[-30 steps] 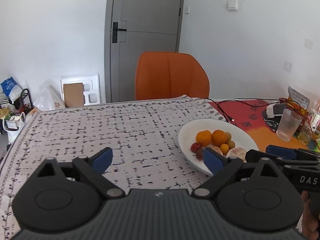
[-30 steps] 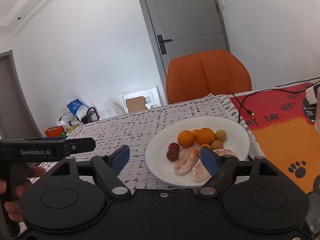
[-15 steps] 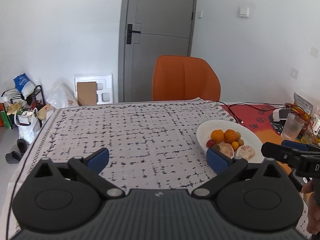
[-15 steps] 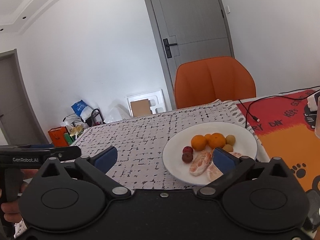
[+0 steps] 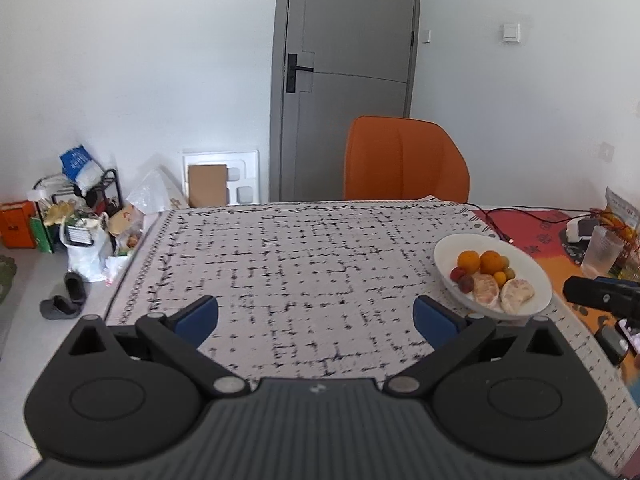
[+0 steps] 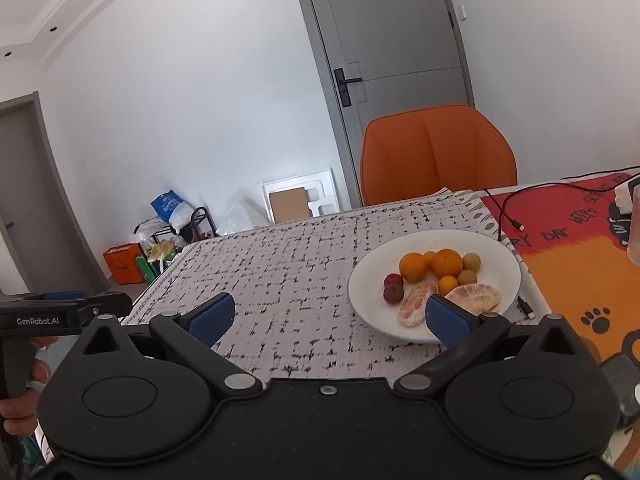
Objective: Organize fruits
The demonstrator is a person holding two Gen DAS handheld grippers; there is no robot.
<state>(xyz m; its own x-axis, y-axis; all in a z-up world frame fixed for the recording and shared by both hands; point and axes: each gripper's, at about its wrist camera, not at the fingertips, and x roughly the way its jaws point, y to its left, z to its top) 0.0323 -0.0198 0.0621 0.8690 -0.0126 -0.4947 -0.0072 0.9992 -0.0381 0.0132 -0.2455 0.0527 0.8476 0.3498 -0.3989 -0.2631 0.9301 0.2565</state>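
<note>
On the white plate (image 6: 496, 258) sits all the fruit: two whole oranges (image 6: 414, 267) side by side toward the far half, a smaller orange fruit (image 6: 448, 285) in front of them, and two greenish-brown round fruits (image 6: 471, 261) at their right. Left of the oranges lie two dark red fruits (image 6: 391, 287), one just in front of the other. Nearest the plate's front rim are two peeled orange halves (image 6: 474, 298), lying close together. The plate itself rests on the black-and-white patterned tablecloth (image 5: 304, 264), at that cloth's right edge, where a red and orange mat (image 6: 568, 264) begins. A black cable (image 6: 508, 208) runs over the mat behind the plate, and another cable end (image 6: 525, 307) lies just beside the plate's right rim. Farther right of the plate stands a ribbed glass (image 5: 604, 251). Behind the table, beyond the plate, is an orange chair (image 5: 404, 160), and behind that a grey door (image 5: 348, 76).

The right gripper (image 6: 326, 316) hovers in front of the plate with its jaws spread wide, having just been opening, and nothing between them; its right pad overlaps the plate's front rim in the view, though contact cannot be judged. The left gripper (image 5: 316, 316) is left of the plate over bare cloth, jaws also wide and empty after opening a little further.
</note>
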